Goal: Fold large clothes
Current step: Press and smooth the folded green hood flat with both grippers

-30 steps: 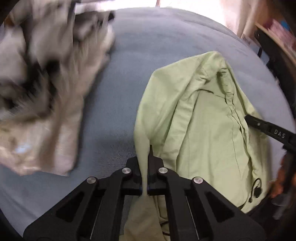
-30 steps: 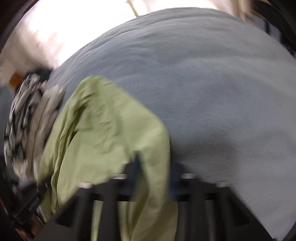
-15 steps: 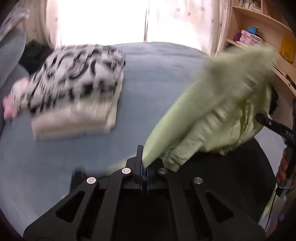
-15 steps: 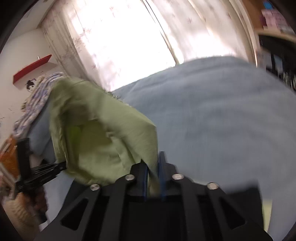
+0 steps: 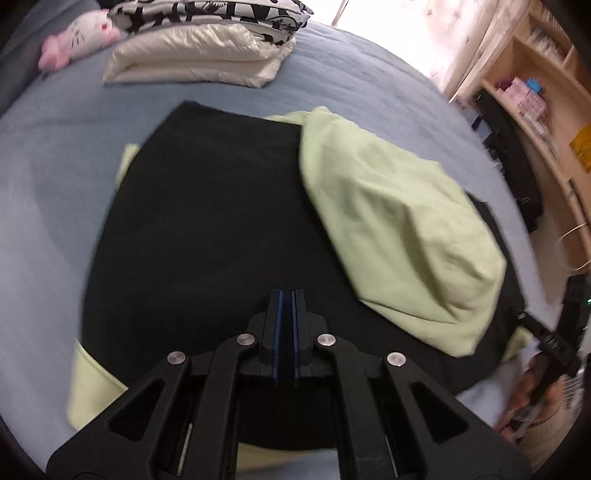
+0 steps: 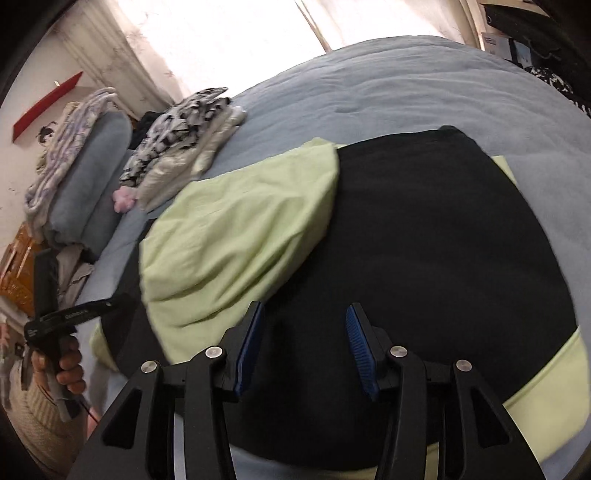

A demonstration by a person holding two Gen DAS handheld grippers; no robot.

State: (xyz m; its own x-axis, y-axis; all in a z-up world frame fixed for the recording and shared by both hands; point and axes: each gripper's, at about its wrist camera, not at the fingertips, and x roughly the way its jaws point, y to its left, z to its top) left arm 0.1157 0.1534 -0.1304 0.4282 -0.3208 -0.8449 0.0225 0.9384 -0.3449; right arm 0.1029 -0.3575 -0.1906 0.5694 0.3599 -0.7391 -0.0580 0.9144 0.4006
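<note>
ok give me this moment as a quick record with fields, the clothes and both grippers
surface: blue bed cover
garment: light green garment, one part folded over onto the black piece, edges showing from under it
black piece: flat, lying over the green garment
left gripper: shut, nothing seen in it
right gripper: open, jaws have just been opening, nothing between them
far end: folded stack, pink plush toy

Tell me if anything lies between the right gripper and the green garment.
Nothing visible does. The right gripper, whose jaws have just been opening with nothing between them, hangs over the black board; the folded green garment lies on it just left of the fingers.
</note>
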